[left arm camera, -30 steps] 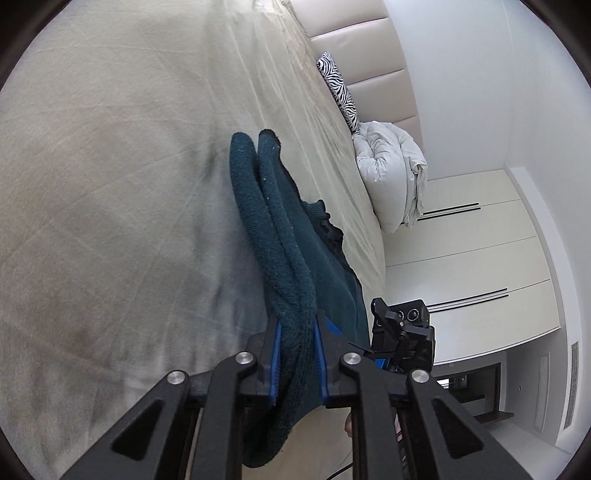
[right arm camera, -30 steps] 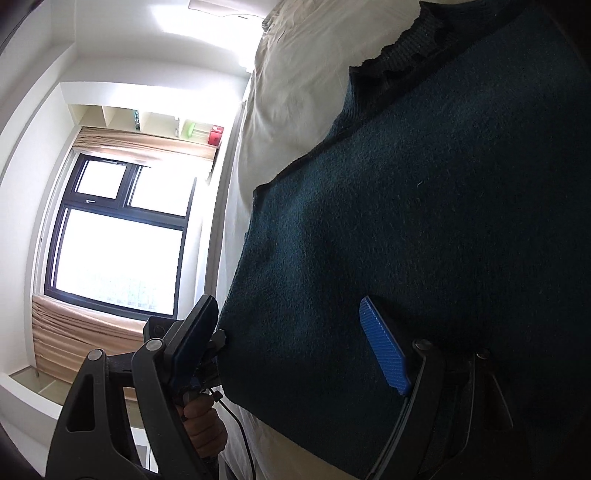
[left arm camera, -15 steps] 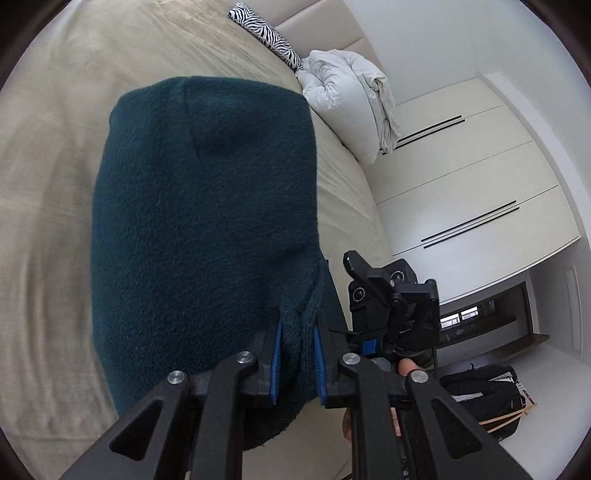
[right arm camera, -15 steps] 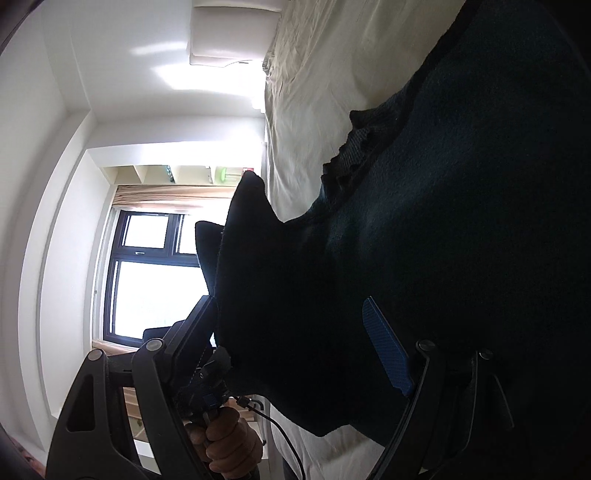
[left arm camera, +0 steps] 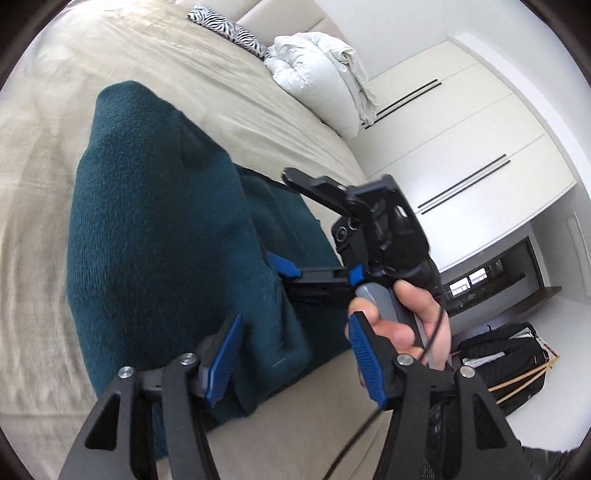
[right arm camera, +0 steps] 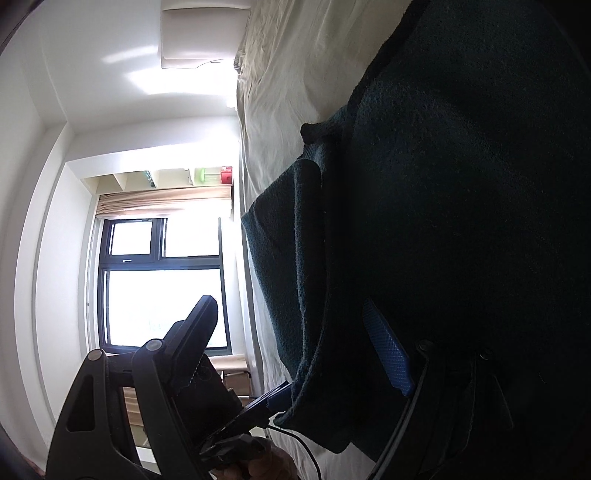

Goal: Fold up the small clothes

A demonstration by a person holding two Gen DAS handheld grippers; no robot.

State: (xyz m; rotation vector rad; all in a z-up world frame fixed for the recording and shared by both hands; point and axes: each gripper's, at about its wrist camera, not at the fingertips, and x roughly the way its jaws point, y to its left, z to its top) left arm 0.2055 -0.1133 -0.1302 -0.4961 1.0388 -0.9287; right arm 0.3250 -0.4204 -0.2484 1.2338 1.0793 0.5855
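A dark teal knit garment [left arm camera: 155, 236] lies folded over itself on the beige bed [left arm camera: 40, 192]. My left gripper [left arm camera: 295, 321] hovers at its near edge with the jaws opening. A corner of the fabric sits between the blue pads [left arm camera: 225, 358], which do not press it. My right gripper [left arm camera: 284, 219], held by a hand [left arm camera: 406, 325], comes in from the right. In the right wrist view the garment [right arm camera: 461, 221] fills the right side. There the right gripper [right arm camera: 291, 314] stands open with the fabric's edge hanging loose between its fingers.
A zebra-print pillow [left arm camera: 229, 27] and a bundled white duvet [left arm camera: 317, 70] lie at the head of the bed. White wardrobe doors [left arm camera: 461, 147] stand beyond it, with a black bag [left arm camera: 506, 365] on the floor. A bright window [right arm camera: 162, 280] is left of the bed.
My left gripper, shut on the garment's edge, carried it across over the rest of the fabric. Its jaws have now spread and let go. The right gripper stayed open.
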